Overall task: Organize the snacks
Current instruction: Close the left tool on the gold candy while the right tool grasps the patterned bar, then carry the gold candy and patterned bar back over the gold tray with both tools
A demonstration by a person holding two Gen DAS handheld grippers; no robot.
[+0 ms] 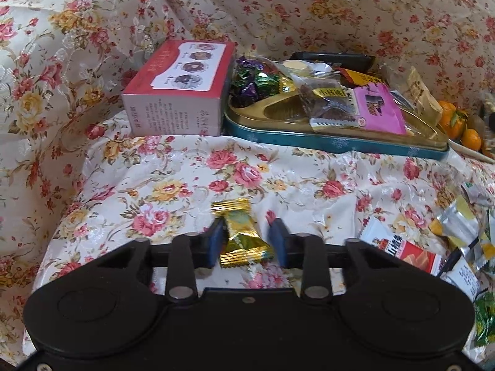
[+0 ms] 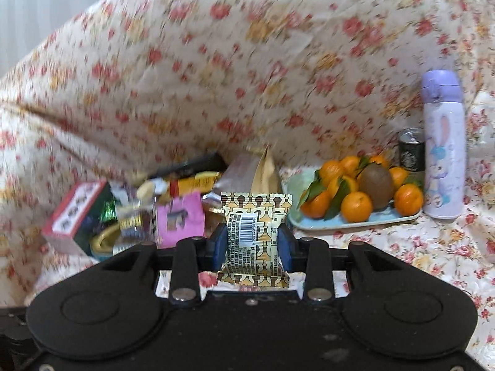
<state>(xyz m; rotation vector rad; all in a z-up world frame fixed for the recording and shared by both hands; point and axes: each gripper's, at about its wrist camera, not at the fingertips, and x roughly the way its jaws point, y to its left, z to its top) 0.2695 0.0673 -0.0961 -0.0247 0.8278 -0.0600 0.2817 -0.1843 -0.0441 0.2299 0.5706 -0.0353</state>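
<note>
Snacks are partly gathered and partly loose, so I judge the sorting to be somewhere in the middle. A good heap already sits in the gold-lined tin tray (image 1: 337, 143) toward the far edge of the desk (image 1: 173, 167): foil-wrapped candies (image 1: 256, 82), a clear packet of dried fruit (image 1: 321, 100) and a pink sachet (image 1: 379, 111), with a red box (image 1: 178, 89) standing just beside the tray's left end.

My left hand-held gripper (image 1: 247, 238) is low over the floral cloth at the near edge, with a gold-wrapped candy (image 1: 243, 235) between its fingers. The left pad touches the wrapper, but a gap shows on the right side, so I would not call it a firm pinch yet; the candy lies on the cloth.

My right hand-held gripper (image 2: 252, 242) is pinching a cream-and-brown patterned packet (image 2: 255, 235) squarely, barcode facing me, and it hangs clear of the cloth. The blurred background suggests I am swinging it toward the tray.

What is left: this packet has to go into the tray, the gold candy has to be gripped and carried there, and several more packets (image 1: 464, 235) lie scattered at the right near corner, including a red-and-white one (image 1: 402, 250).

A plate of tangerines with a kiwi (image 2: 355, 191), a small can (image 2: 411, 150) and a lilac flask (image 2: 444, 145) stand to the right of the tray.
</note>
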